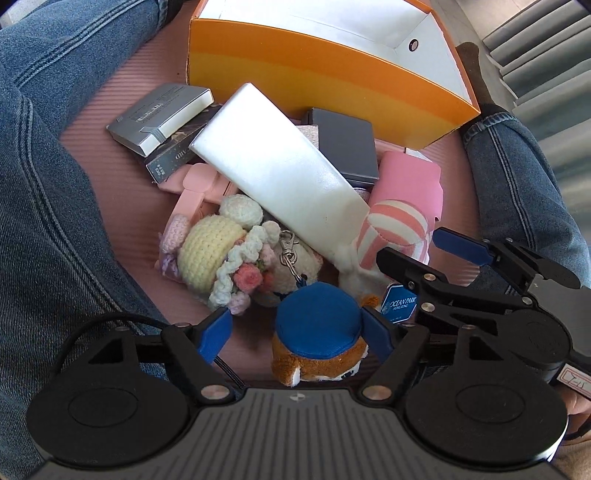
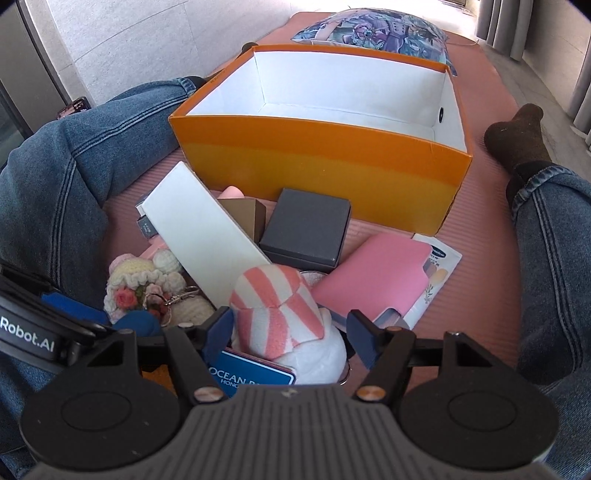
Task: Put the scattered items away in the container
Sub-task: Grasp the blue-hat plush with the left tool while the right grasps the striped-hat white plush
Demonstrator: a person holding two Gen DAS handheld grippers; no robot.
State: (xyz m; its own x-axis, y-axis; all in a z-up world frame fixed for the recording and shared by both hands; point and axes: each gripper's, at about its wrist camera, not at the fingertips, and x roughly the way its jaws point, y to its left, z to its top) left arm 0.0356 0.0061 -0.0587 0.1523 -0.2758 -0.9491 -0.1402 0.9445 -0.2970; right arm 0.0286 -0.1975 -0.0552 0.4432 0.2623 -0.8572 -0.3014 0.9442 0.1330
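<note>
An orange box [image 2: 321, 162] with a white inside stands open on the pink mat; it also shows in the left wrist view [image 1: 332, 85]. A pile lies in front of it: a long white box [image 1: 280, 166], a dark grey box [image 2: 306, 229], a pink pouch [image 2: 373, 273], a crocheted doll [image 1: 218, 251]. My left gripper [image 1: 299, 328] is open around a brown plush with a blue cap [image 1: 317, 332]. My right gripper [image 2: 291, 332] is open around a white plush with a pink-striped hat [image 2: 280, 314]. Neither is closed on its toy.
My legs in blue jeans [image 2: 55, 177] flank the pile on both sides. A silver card box [image 1: 162, 118] and a dark book lie at the left. A patterned cushion [image 2: 373, 29] sits behind the orange box. A paper leaflet [image 2: 439, 269] lies under the pouch.
</note>
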